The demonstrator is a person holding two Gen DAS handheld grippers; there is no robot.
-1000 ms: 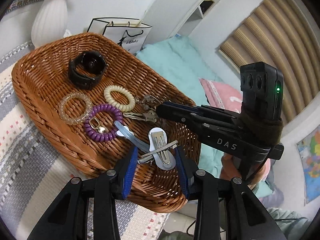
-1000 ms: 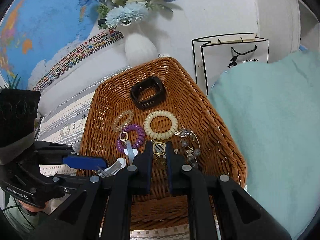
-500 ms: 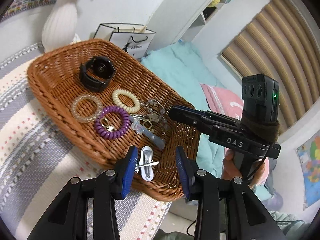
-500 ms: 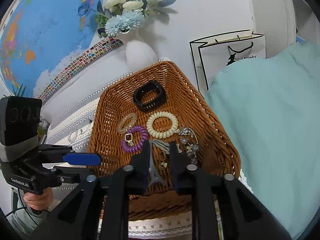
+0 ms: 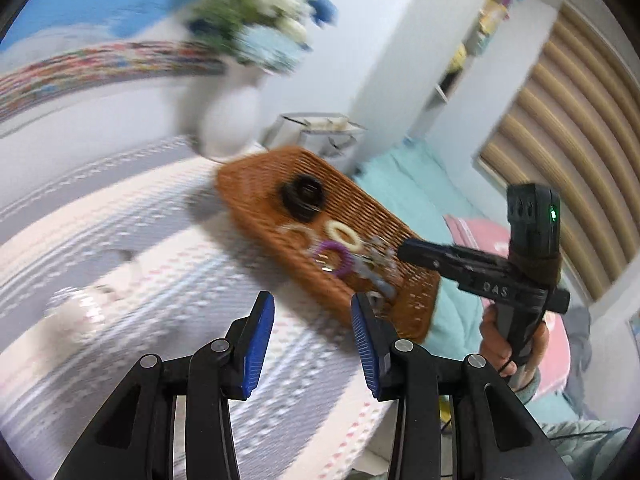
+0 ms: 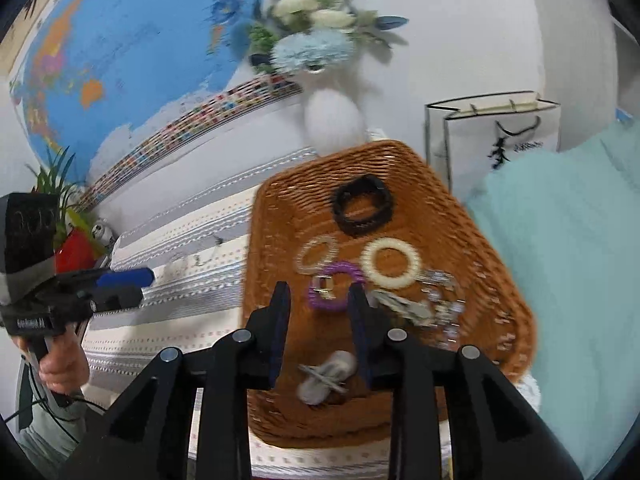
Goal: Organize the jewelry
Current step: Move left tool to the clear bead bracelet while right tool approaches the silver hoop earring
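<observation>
The left claw (image 5: 313,334) hangs over the striped cloth of the table (image 5: 168,288), its blue ribbed pads spread apart with nothing between them. It points away from the basket's middle, toward a pale, smeared shape on the cloth (image 5: 72,312) that may be another piece waiting to be collected; the blur is too heavy to say.

The right claw (image 6: 318,334) is also parted and empty, poised above the near half of the woven wicker basket (image 6: 504,280) — a shallow tray with a raised rim that keeps small pieces from rolling off.

The jewelry lies gathered inside it:
- a black chunky bracelet (image 6: 362,210) at the far end
- a clear beaded ring (image 6: 316,254) and a cream coiled band (image 6: 390,262) side by side
- a purple spiral band (image 6: 336,288) with a small square metal buckle
- a tangle of silvery chain and charms (image 6: 436,304) toward the right rim
- a grey metal hair clip (image 6: 326,374) lying loose just under the right claw's fingers — flat and thin, so probably awkward to pinch off the weave.
</observation>
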